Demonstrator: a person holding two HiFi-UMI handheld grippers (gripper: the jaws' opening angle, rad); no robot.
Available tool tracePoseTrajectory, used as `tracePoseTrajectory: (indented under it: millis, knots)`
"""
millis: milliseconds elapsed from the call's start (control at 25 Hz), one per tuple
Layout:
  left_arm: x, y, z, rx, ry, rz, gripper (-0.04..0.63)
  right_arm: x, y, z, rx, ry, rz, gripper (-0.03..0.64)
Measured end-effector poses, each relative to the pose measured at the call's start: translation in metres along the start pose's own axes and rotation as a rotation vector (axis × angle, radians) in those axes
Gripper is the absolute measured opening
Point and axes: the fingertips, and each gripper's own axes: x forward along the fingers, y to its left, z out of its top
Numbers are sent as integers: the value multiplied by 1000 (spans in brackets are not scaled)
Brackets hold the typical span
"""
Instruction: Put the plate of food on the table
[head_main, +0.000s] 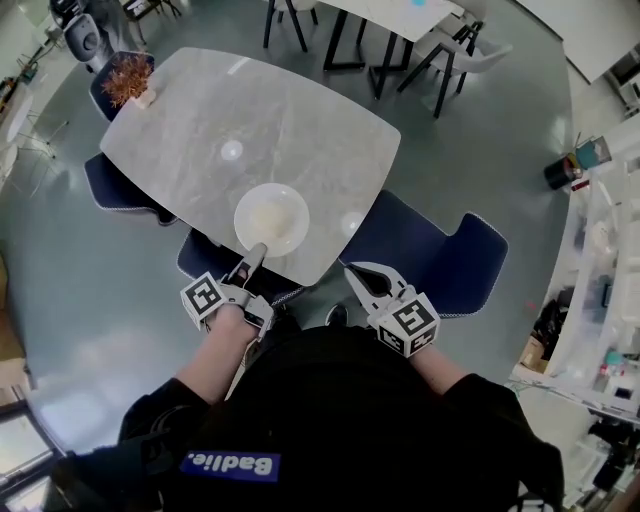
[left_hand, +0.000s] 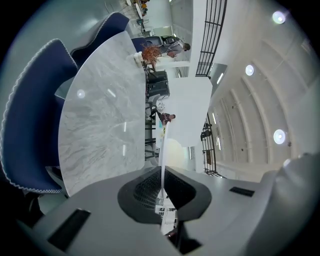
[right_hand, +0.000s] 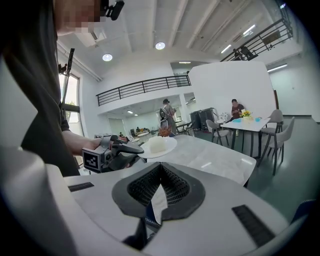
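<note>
- The marble bench fills the space ahead of me. Its near edge is the closest bare stretch, so I judge that is where the plate should go.
- A blue chair is pulled back on my right, and another sits tucked under the edge below the plate. I am reaching over that one to get at the bench.
- The white plate sits level over the near edge of the bench. From the right gripper view it looks carried just clear of the surface, but I cannot say for sure that it is not touching.
- My left gripper has its jaws clenched on the plate's near rim, which shows edge-on as a thin white line between the pads. Holding it by the rim keeps the jaws out of the food and the plate flat.
- My right gripper hangs off to the side, above the gap before the chair. Its jaws are pressed together on nothing, and I judge it is kept back to leave room.
- The pale mound of food lies in the plate's middle.
</note>
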Motion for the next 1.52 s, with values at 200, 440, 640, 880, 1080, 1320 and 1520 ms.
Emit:
tracePoseTrajectory:
  millis: [200,440,640,880,1080,1320,1520]
  knots:
    - [13,13,31,6,18,7,15,17,-2,0,53,-2,-64,12]
    - [43,32,58,3,41,-8,15,35,-1,-1,72,7,-107,12]
    - [70,53,82,-16,56,7,15,43,-3,0,92,16,-157,12]
    - [110,92,107,-43,56,28,15,43,-19,-12,127,45,-231,12]
    - [137,129,116,-32,64,80,15,31,-29,-29,185,83,-273,12]
    - [159,161,128,-60,22,122,15,23,-34,-43,210,116,-295,12]
    - [172,185,133,-35,19,170,15,14,-36,-54,208,166,-284,12]
